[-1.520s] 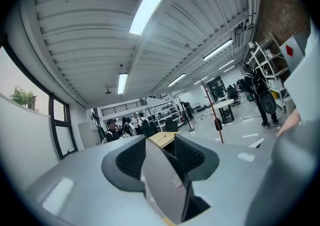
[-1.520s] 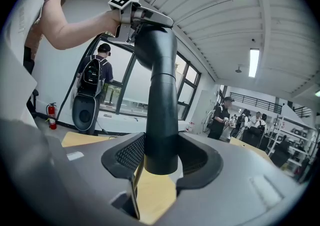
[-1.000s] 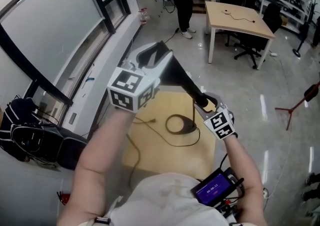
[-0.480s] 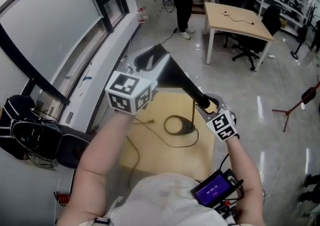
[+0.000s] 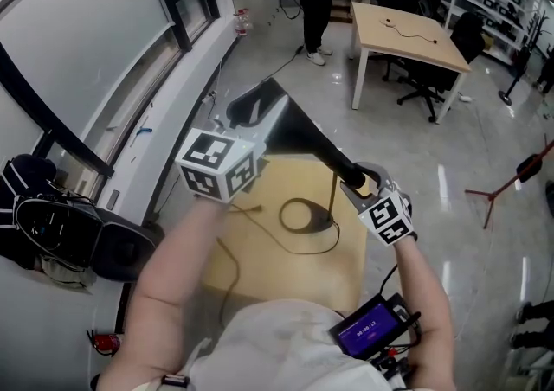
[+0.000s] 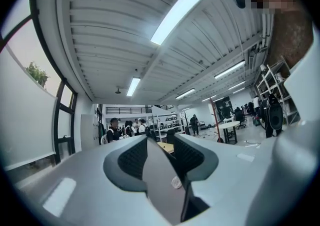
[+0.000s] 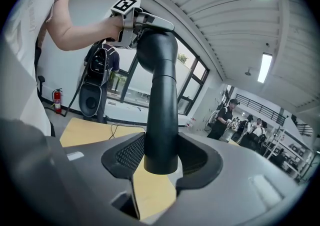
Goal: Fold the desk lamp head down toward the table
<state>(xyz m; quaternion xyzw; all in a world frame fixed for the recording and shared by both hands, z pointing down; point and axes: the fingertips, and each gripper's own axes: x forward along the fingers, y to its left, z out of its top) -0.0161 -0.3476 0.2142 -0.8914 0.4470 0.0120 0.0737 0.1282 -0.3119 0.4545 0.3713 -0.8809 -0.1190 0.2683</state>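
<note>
The lamp head (image 5: 290,125) has tipped a little lower and to the left with the left gripper (image 6: 161,156), whose jaws pinch its thin flat edge. It hangs in the air above the wooden surface (image 5: 260,277). The black lamp arm (image 7: 162,105) runs from the head back to the right gripper (image 7: 161,157), and those jaws are clamped around it. Below, the lamp's round base (image 5: 325,223) rests on the surface. Farther off, a person (image 5: 313,0) stands on the glossy floor (image 5: 485,164) near a second desk (image 5: 415,35).
</note>
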